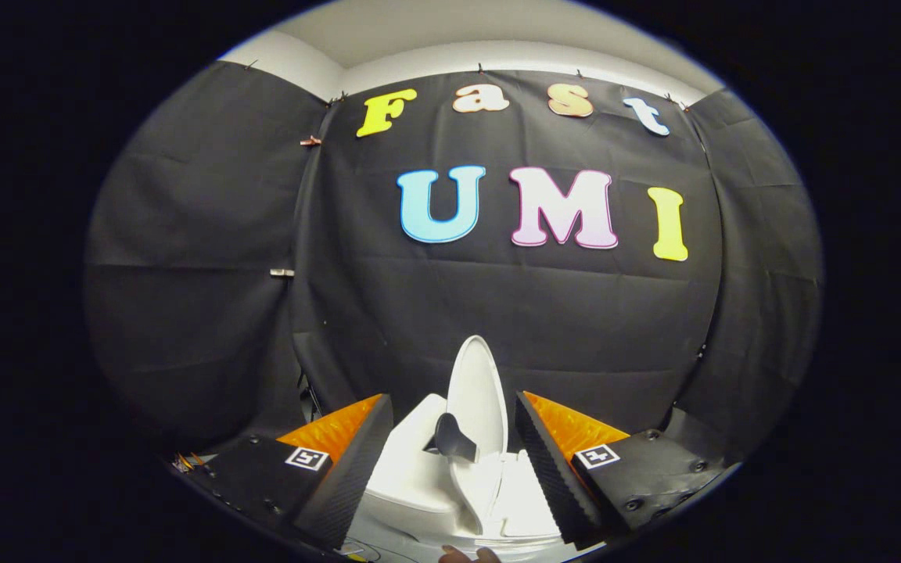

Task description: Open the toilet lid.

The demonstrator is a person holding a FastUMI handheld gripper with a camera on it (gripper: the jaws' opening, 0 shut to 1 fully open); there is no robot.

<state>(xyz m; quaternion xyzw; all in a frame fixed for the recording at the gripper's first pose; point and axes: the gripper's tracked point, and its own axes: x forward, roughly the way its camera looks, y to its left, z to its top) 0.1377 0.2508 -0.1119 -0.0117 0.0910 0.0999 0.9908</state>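
A small white toilet (411, 477) stands just ahead of my fingers and partly between them. Its oval lid (479, 387) is raised and stands nearly upright, its top rising above the fingertips. A grey tab-like piece (454, 438) sticks out at the lid's lower part. Below it a second white curved part, probably the seat (472, 489), slopes down over the bowl. My gripper (452, 400) is open, with the fingers spread wide on either side of the lid and neither finger touching it.
Black cloth walls (497, 313) close the booth behind and on both sides of the toilet. A person's fingertips (466, 555) show at the very bottom, below the toilet. A few small clips (281, 272) hold the cloth.
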